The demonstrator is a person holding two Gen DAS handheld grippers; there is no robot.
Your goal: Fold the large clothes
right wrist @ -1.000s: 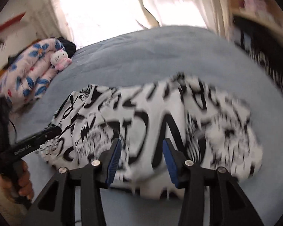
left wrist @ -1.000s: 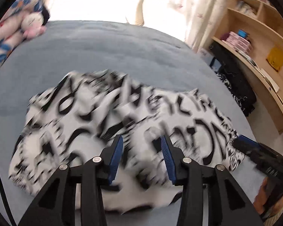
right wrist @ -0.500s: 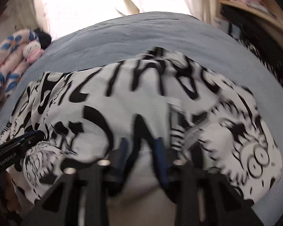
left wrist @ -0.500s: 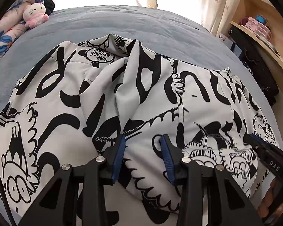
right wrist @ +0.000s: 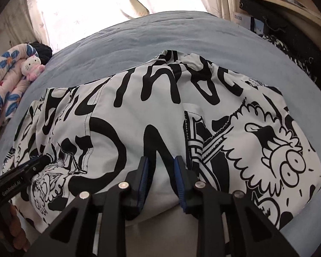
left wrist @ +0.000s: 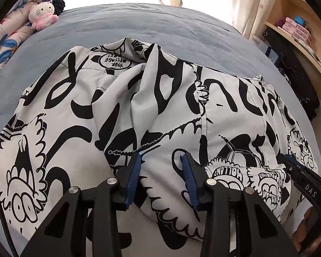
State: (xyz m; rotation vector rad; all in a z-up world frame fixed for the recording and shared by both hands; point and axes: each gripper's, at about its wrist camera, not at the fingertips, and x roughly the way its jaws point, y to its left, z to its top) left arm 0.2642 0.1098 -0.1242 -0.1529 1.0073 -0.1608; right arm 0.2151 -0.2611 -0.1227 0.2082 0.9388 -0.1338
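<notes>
In the left wrist view, we are holding the left gripper (left wrist: 161, 171) over the black-and-white garment (left wrist: 85, 111), which is lying crumpled on the blue bed (left wrist: 139, 23). Its 2 jaws are standing partly apart, with a fold of cloth rising between them; whether they are pinching it we cannot tell. In the right wrist view, the right gripper (right wrist: 161, 172) is standing narrow on the garment's near edge; its jaws have just been closing, then opening a little, and a ridge of cloth is sitting between them.

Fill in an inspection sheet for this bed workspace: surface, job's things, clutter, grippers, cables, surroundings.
Surface: blue-grey bedspread, lightly creased.
Job's things: white garment with black cartoon print, rumpled, spread on the bed.
Clutter: pink-and-white plush cat on floral quilt, far left corner.
Grippers: left hand-held gripper and right hand-held gripper both straddle garment folds; right jaws just closing, grip unclear.
Cables: thin black cable.
Surroundings: pale curtains, wooden shelves.
</notes>
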